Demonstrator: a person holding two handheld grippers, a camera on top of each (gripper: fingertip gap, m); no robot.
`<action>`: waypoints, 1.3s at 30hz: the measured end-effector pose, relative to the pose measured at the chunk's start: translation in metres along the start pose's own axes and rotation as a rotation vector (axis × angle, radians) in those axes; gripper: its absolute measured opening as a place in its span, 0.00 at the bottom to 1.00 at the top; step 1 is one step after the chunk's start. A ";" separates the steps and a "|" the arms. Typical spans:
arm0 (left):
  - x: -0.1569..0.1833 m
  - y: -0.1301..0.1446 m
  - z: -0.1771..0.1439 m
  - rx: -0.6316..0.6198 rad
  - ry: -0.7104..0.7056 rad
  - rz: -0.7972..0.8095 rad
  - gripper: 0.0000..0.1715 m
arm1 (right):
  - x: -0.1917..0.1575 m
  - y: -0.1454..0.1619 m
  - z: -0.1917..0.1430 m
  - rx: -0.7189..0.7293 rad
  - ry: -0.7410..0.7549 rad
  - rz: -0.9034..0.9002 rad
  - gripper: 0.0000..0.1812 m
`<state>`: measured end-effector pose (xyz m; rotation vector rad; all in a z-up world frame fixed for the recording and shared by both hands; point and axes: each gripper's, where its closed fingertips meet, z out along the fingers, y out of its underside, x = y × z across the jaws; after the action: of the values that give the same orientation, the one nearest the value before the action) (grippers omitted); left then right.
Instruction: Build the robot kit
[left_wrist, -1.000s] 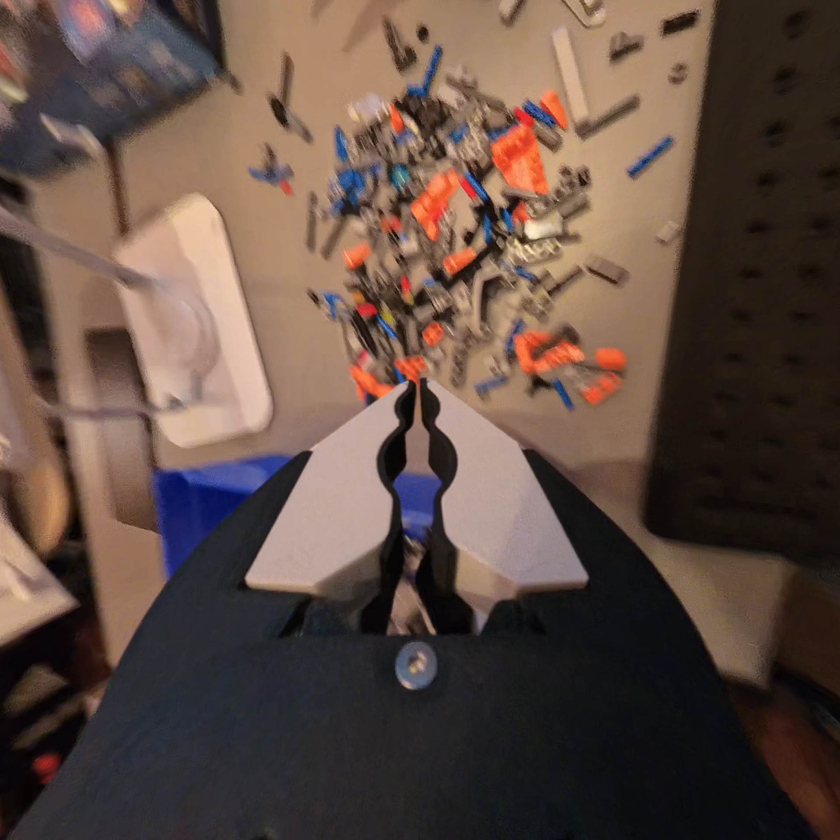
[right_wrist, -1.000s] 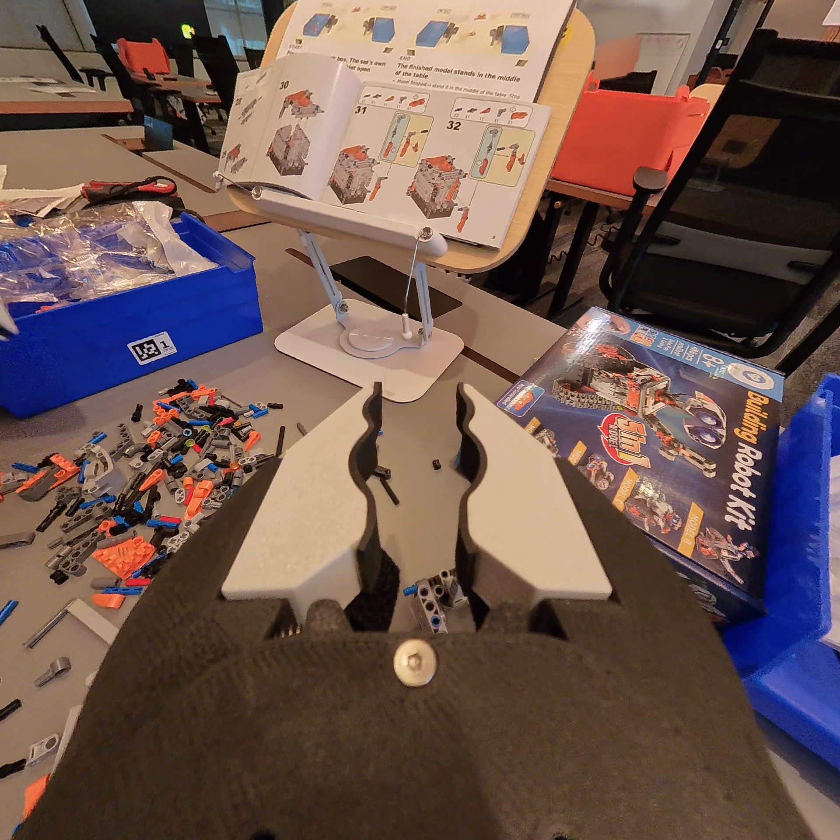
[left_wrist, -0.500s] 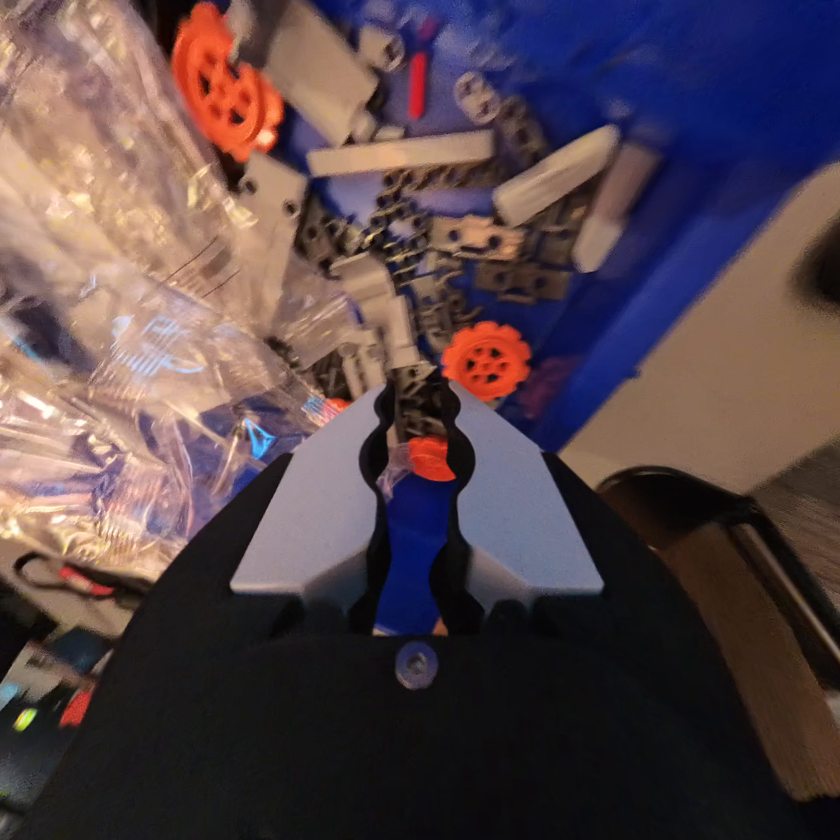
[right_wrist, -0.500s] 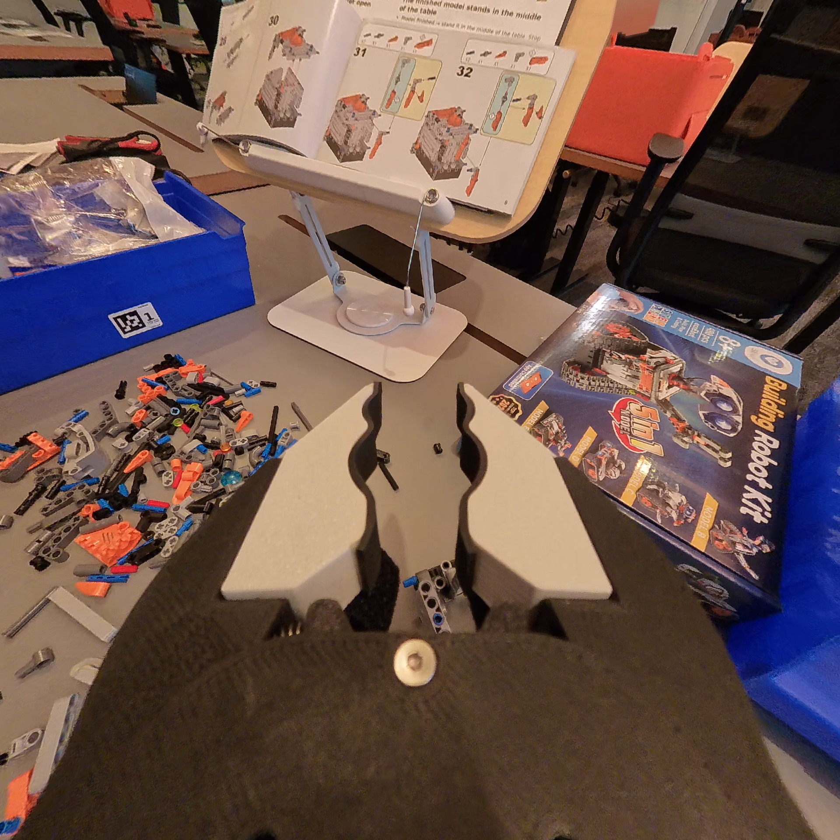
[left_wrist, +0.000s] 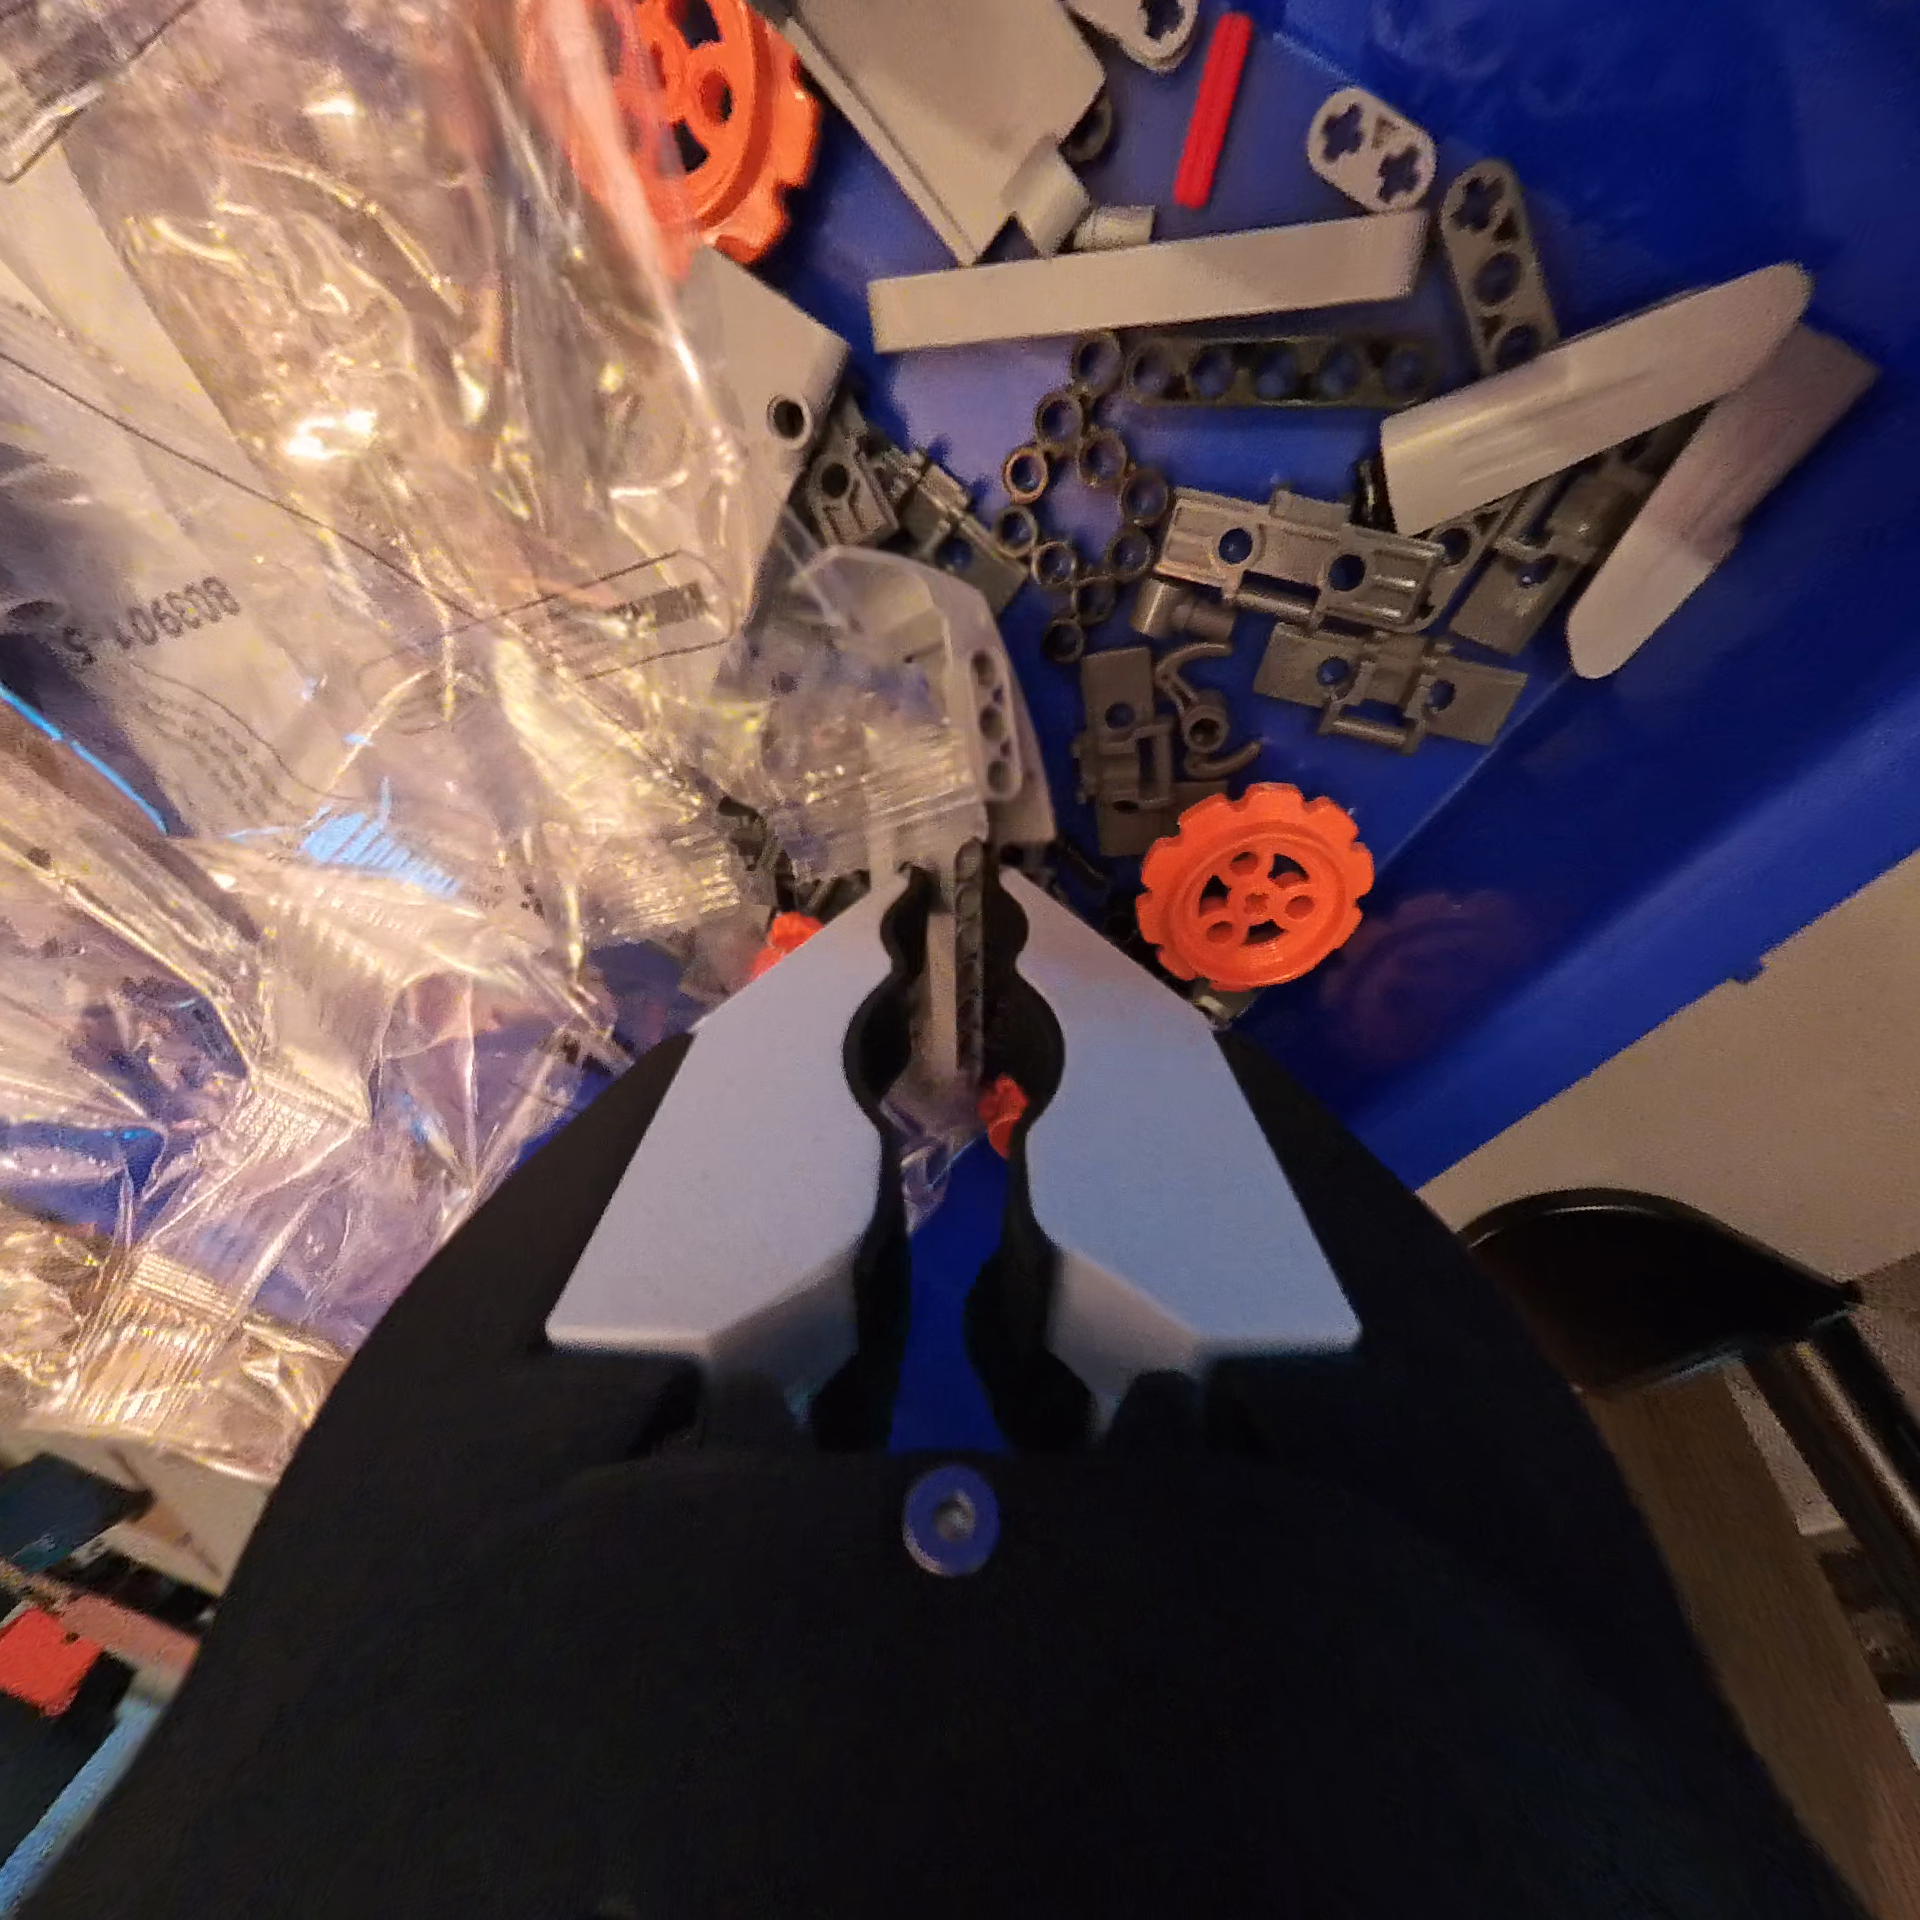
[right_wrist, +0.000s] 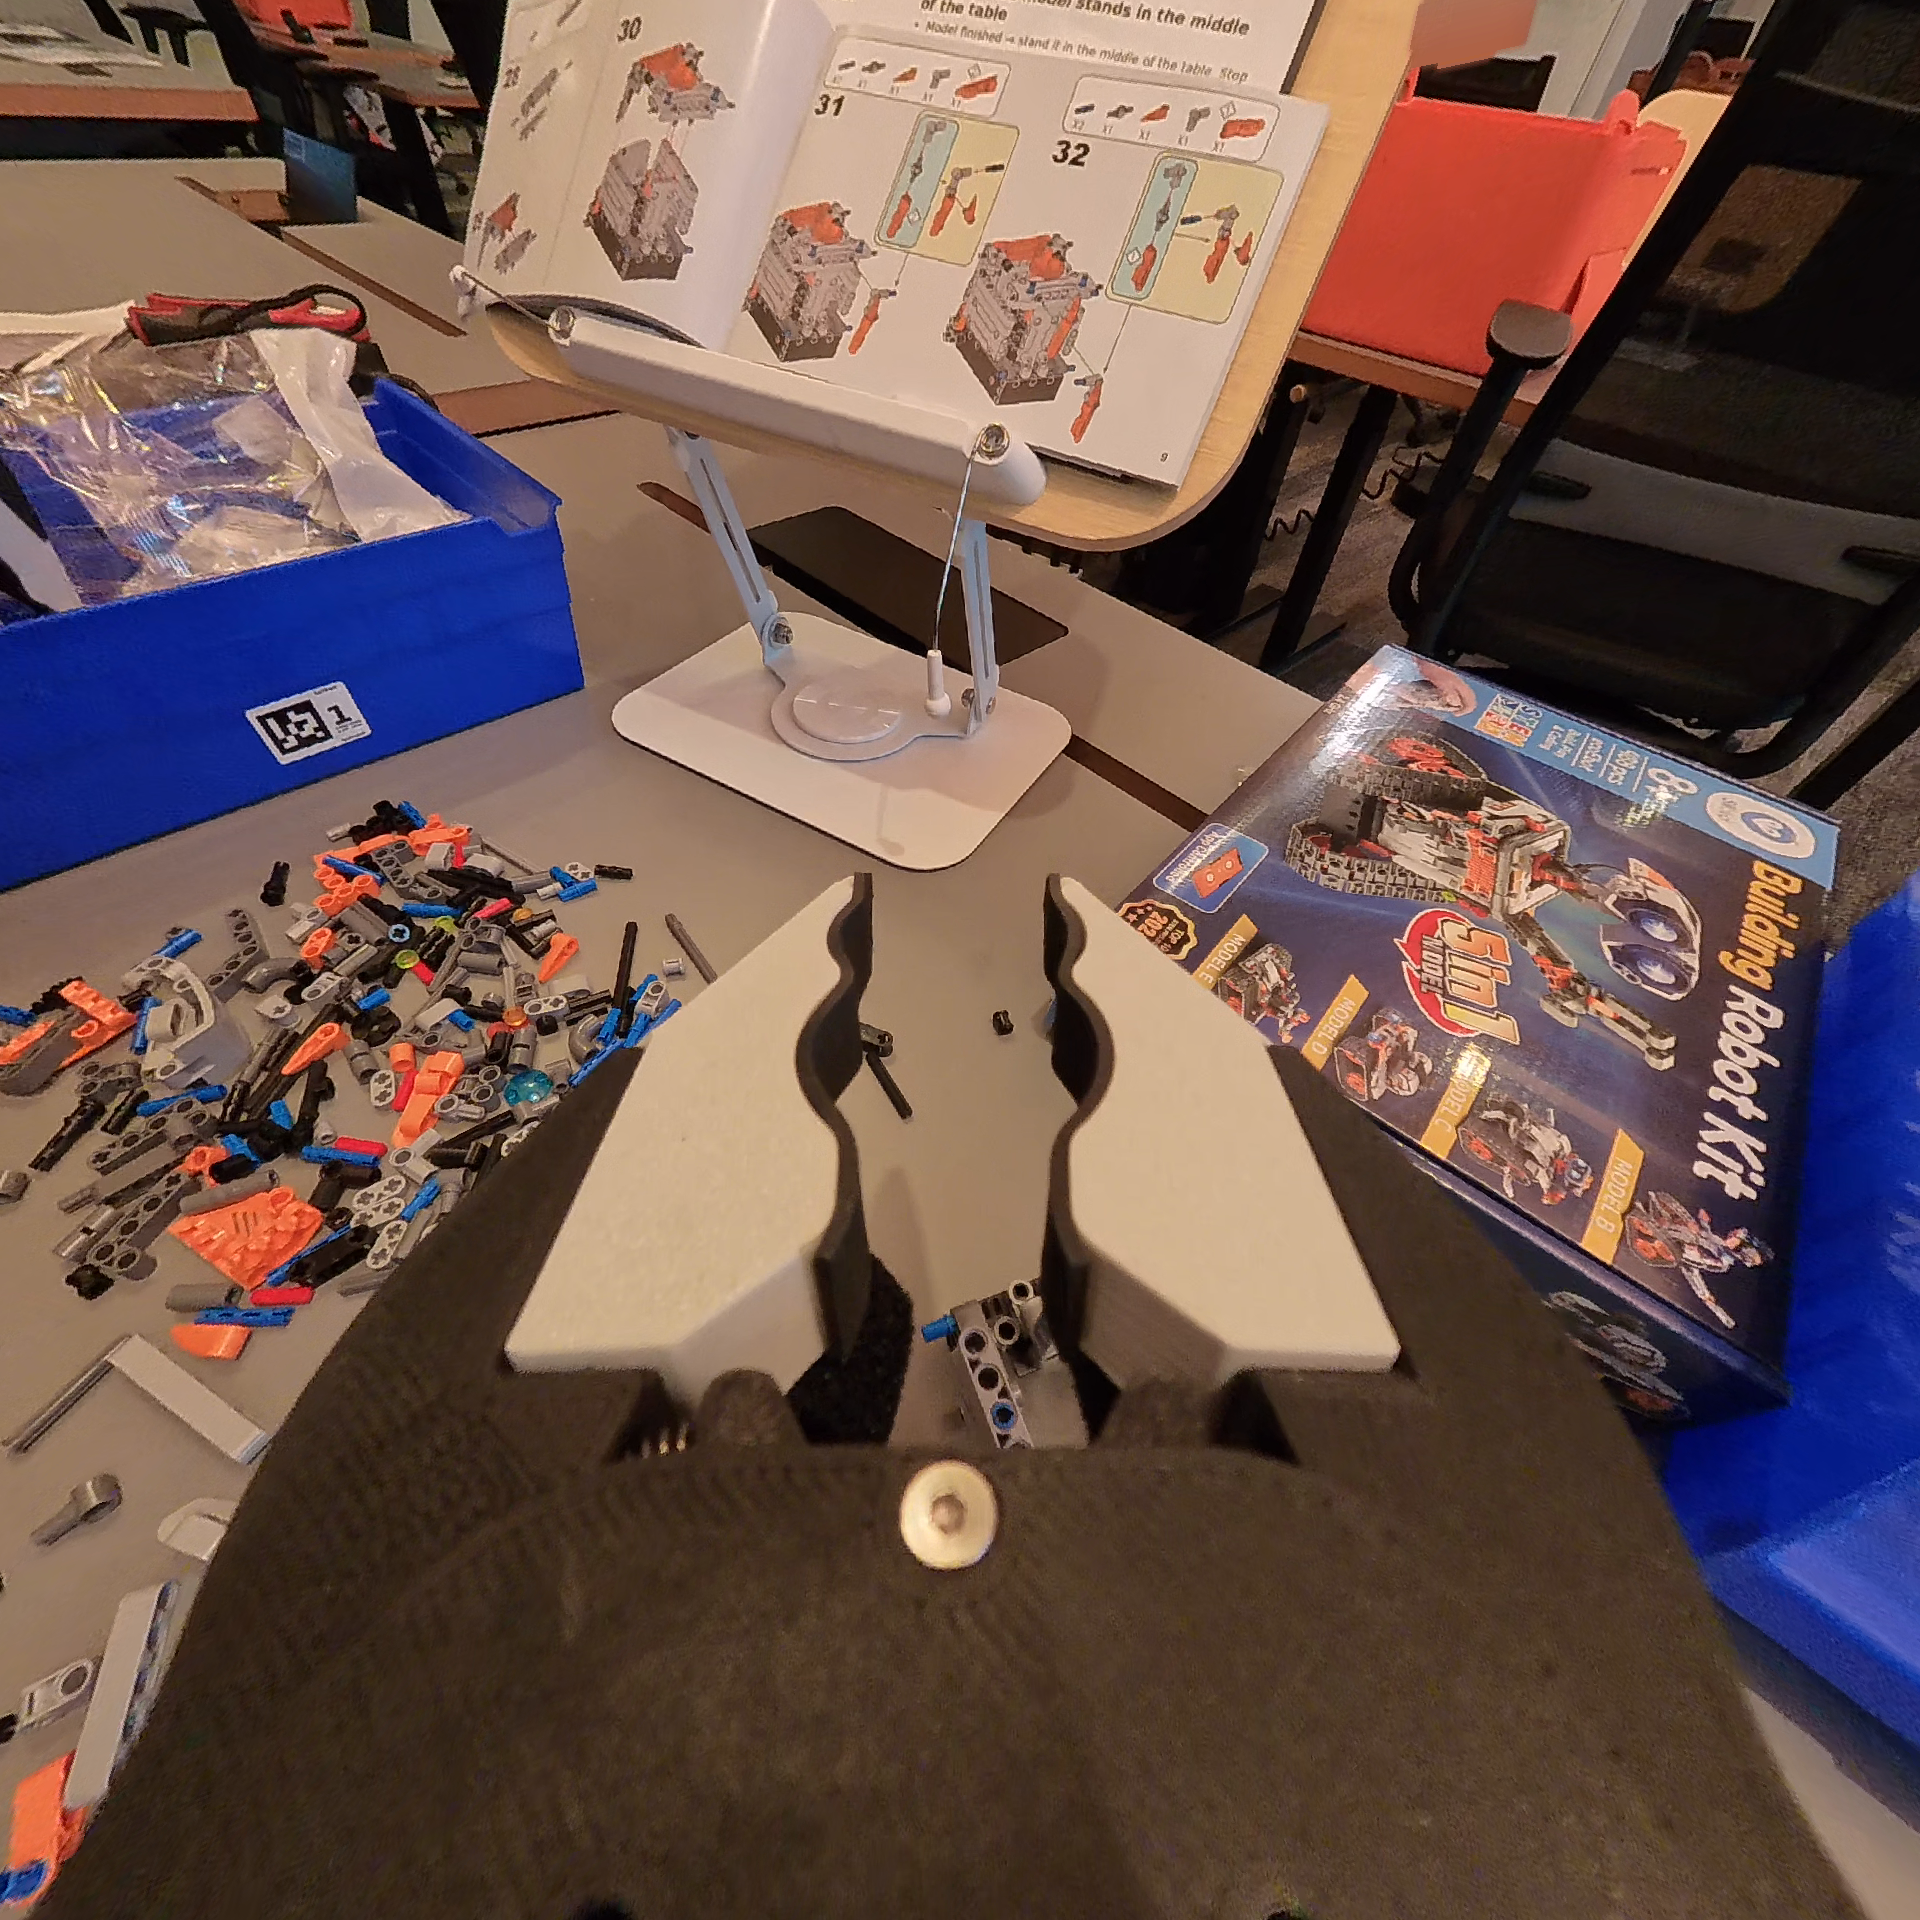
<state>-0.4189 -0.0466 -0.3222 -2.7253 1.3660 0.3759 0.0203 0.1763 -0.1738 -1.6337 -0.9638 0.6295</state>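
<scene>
**Grippers over a bin of building parts and a table of loose pieces**

Beam (left_wrist: 961, 971), light grey with a row of holes, lies lengthwise in the gap of my left gripper (left_wrist: 951, 904), its long axis pointing straight ahead along the fingers. The jaws stand narrowly apart and close about it; I cannot tell whether they actually pinch it. Its near end is hidden behind clear film, and a small orange piece (left_wrist: 1003, 1107) sits beside it against the right-hand finger. The beam's far end meets a curved grey panel (left_wrist: 935, 675) wrapped in crumpled plastic bags (left_wrist: 343, 540), whose printing I cannot make out clearly. All this lies inside a blue bin (left_wrist: 1621, 935), beside an orange gear wheel (left_wrist: 1252, 899), dark grey links (left_wrist: 1299, 561) and pale grey panels (left_wrist: 1143, 286); a second orange wheel (left_wrist: 717, 114) is cut off at the top edge.

My right gripper (right_wrist: 956, 904) hovers wide open and empty above the grey table (right_wrist: 956, 1174). A small grey assembly (right_wrist: 992, 1361) shows low between its fingers, partly hidden. Ahead lie a black pin (right_wrist: 883, 1070) and a tiny black piece (right_wrist: 1003, 1020). To its left is a scatter of loose pieces (right_wrist: 312, 1049); beyond, the same blue bin (right_wrist: 312, 644) carrying a square-coded sticker. An instruction booklet (right_wrist: 883, 208) rests on a white stand (right_wrist: 842, 727). A printed kit box (right_wrist: 1507, 1018) lies to the right.
</scene>
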 end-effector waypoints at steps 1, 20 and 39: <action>-0.001 -0.001 -0.001 0.016 0.005 -0.006 0.05 | 0.000 0.000 0.000 0.002 0.000 0.001 0.17; 0.038 -0.121 -0.152 0.552 0.139 0.100 0.04 | -0.091 -0.013 0.012 0.022 -0.266 -0.230 0.18; 0.132 -0.274 -0.165 0.721 0.373 0.409 0.04 | -0.229 0.016 0.020 -0.002 -0.563 -0.620 0.16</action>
<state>-0.0939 -0.0121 -0.2084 -1.9712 1.7102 -0.5424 -0.1134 -0.0076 -0.2116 -1.0679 -1.7837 0.6560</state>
